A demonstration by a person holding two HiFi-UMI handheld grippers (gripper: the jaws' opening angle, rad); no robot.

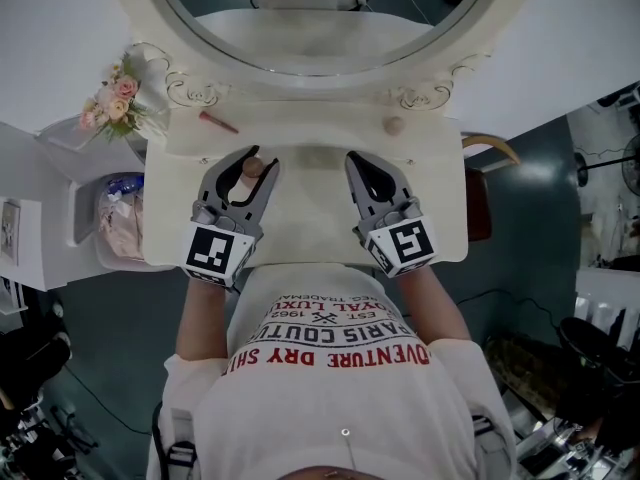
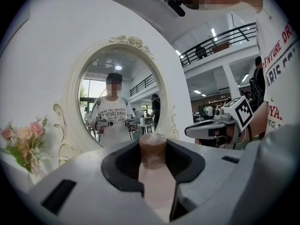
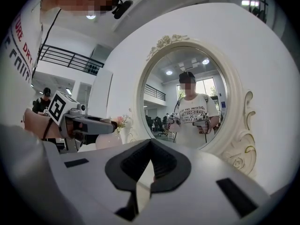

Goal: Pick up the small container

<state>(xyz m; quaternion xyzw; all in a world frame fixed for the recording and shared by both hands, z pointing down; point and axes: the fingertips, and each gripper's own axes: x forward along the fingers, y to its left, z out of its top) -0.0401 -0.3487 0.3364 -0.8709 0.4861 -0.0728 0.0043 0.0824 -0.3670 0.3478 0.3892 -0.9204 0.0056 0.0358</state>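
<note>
The small container (image 1: 252,167) has a pale pink body and a brown cap (image 2: 153,150). It stands upright between the jaws of my left gripper (image 1: 255,158), which is shut on it over the cream vanity table (image 1: 440,238). In the left gripper view the container fills the gap between the pads. Whether it still touches the tabletop I cannot tell. My right gripper (image 1: 353,158) hovers beside it over the table's middle, shut with nothing in it; its fingertips meet in the right gripper view (image 3: 150,142).
An oval mirror (image 1: 320,18) with an ornate frame stands at the table's back. A flower bouquet (image 1: 118,98) is at the back left, with a pink stick (image 1: 218,121) and a small beige knob-like thing (image 1: 394,125) along the back. A bin (image 1: 120,218) sits left of the table.
</note>
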